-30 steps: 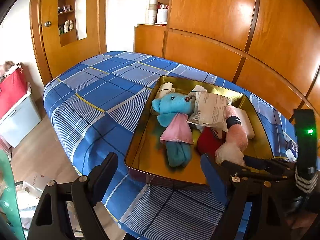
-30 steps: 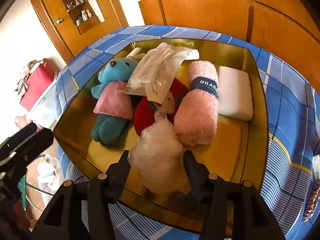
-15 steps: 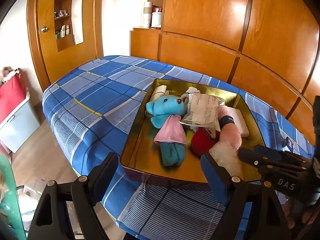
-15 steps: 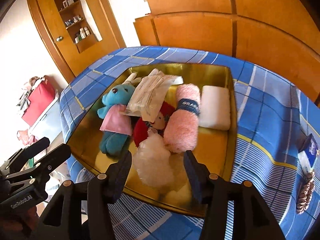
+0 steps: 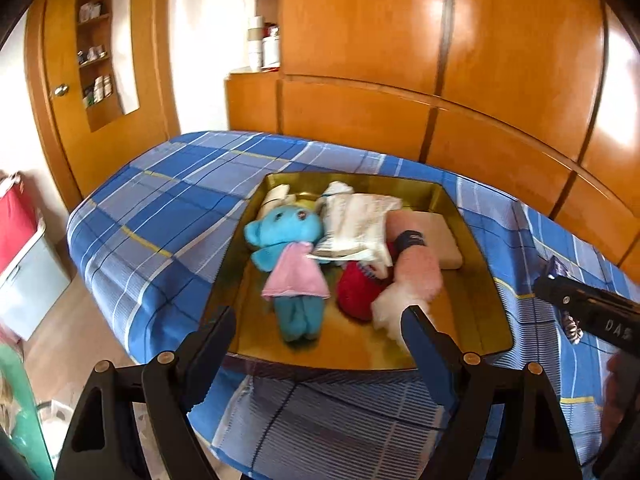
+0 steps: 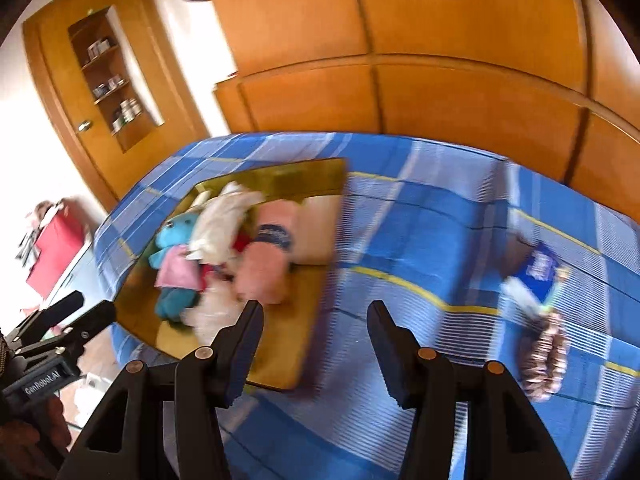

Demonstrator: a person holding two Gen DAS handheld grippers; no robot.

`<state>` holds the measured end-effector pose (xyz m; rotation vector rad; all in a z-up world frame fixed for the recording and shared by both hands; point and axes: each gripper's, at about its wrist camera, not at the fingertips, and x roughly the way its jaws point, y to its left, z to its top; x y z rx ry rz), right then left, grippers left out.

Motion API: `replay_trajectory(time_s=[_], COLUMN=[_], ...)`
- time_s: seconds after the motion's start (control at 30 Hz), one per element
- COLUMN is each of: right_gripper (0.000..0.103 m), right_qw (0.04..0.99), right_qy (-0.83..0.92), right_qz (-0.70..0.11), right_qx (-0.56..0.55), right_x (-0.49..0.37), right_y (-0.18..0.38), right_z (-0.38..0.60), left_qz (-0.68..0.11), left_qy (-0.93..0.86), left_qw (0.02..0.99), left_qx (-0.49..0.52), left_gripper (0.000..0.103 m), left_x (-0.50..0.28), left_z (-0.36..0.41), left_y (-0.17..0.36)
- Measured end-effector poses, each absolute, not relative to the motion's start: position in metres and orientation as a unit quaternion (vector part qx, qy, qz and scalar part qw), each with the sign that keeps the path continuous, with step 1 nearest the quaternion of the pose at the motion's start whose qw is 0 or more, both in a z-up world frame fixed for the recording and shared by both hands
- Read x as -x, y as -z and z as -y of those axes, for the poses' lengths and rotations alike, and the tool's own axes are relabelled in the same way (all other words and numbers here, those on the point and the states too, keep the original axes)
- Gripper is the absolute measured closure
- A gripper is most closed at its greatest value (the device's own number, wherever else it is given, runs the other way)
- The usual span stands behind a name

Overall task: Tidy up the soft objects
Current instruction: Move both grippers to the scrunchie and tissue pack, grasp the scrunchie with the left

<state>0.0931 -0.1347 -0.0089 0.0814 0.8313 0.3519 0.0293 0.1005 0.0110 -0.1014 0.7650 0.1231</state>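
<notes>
A gold tin tray (image 5: 486, 320) sits on the blue plaid bed (image 5: 160, 208). In it lie a blue teddy in a pink dress (image 5: 294, 264), a clear packet (image 5: 360, 226), a red toy (image 5: 358, 292), a pink rolled towel (image 5: 416, 268), a white pad (image 5: 444, 240) and a white fluffy bundle (image 5: 394, 310). My left gripper (image 5: 320, 340) is open and empty near the tray's front edge. My right gripper (image 6: 314, 332) is open and empty, over the bed to the right of the tray (image 6: 308, 320).
On the bed right of the tray lie a blue packet (image 6: 538, 268) and a brown patterned scrunchie (image 6: 544, 360). Wooden wardrobe panels (image 5: 440, 60) stand behind the bed. A red bag (image 5: 14, 228) sits on a grey box on the floor at left.
My right gripper has let go of the white fluffy bundle, which now lies in the tray, and has swung right toward the scrunchie. My left gripper has pulled back a little.
</notes>
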Motion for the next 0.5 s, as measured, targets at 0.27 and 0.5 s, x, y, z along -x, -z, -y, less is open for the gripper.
replay_trajectory(time_s=[0.27,0.5], right_gripper=[0.049,0.049], right_qw=[0.909,0.906], right_qy=[-0.070,0.034], right_qz=[-0.406,-0.404], right_qx=[-0.069,-0.123], right_x=[-0.090,-0.082], right_y=[0.013,0.027], right_z=[0.230,0.320], left_qz=[-0.369,-0.372], left_qy=[-0.011,0.066], left_qw=[0.929,0.926], left_qx=[0.007,-0.018], left_gripper=[0.018,0.018], left_x=[-0.040,-0.057], left_z=[-0.055,0.000], left_y=[-0.023,-0.036])
